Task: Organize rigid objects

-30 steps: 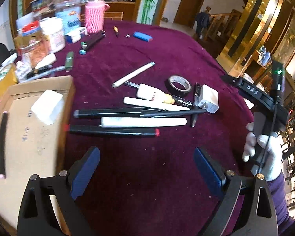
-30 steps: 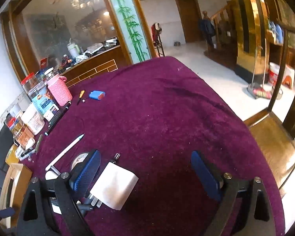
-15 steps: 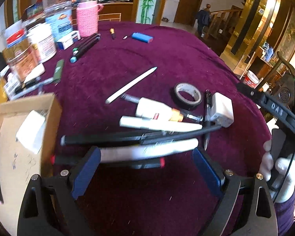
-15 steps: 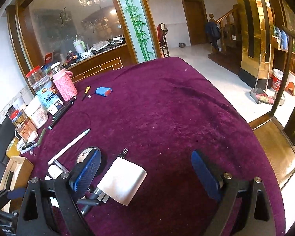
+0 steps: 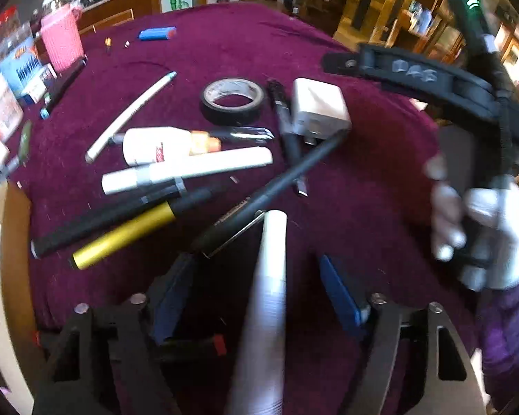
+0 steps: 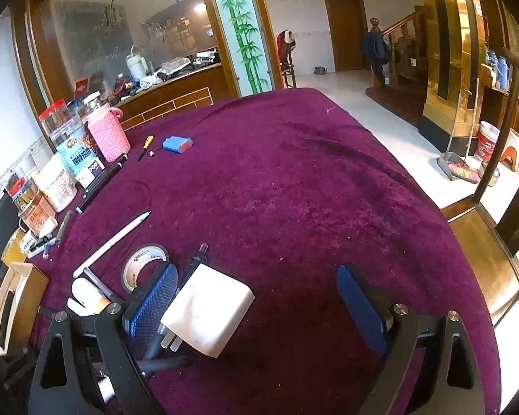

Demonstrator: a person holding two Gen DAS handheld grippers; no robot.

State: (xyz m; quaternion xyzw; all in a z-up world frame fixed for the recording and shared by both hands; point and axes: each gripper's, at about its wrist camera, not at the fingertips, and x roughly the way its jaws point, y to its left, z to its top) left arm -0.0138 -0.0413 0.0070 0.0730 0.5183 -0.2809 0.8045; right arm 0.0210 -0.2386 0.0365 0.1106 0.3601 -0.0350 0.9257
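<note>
1. Close up, the left gripper (image 5: 256, 276) has its blue pads (image 5: 171, 294) partly drawn in, with a blurred white marker (image 5: 271, 276) rising between them toward the camera. I cannot tell whether the pads press on it.
2. A black marker with a red band (image 5: 204, 342) lies crosswise under the same jaws.
3. On the maroon tablecloth (image 6: 294, 190) just beyond lie a gold pen (image 5: 121, 238), a black clip pen (image 5: 273, 186) with unreadable print on its barrel, and a capped white marker (image 5: 187, 169).
4. Further out are a white glue bottle (image 5: 159, 145) with red print too blurred to read, a slim white pen (image 5: 131, 114), and a black tape roll (image 5: 231, 102) whose inner lettering is illegible.
5. The right gripper (image 6: 259, 307) is spread wide and grips nothing. A white plug charger (image 6: 207, 311) rests against its left pad (image 6: 152, 304), prongs toward the camera.
6. In the left wrist view, a white-gloved hand (image 5: 481, 228) holds that right gripper, and raised letters on its arm look like "DAS".
7. A cardboard box (image 5: 3, 242) sits at the table's left edge.
8. At the far edge stand a pink knitted-sleeve jar (image 6: 109, 135) and a blue-labelled jar (image 6: 81, 154) with white lettering I cannot read.
</note>
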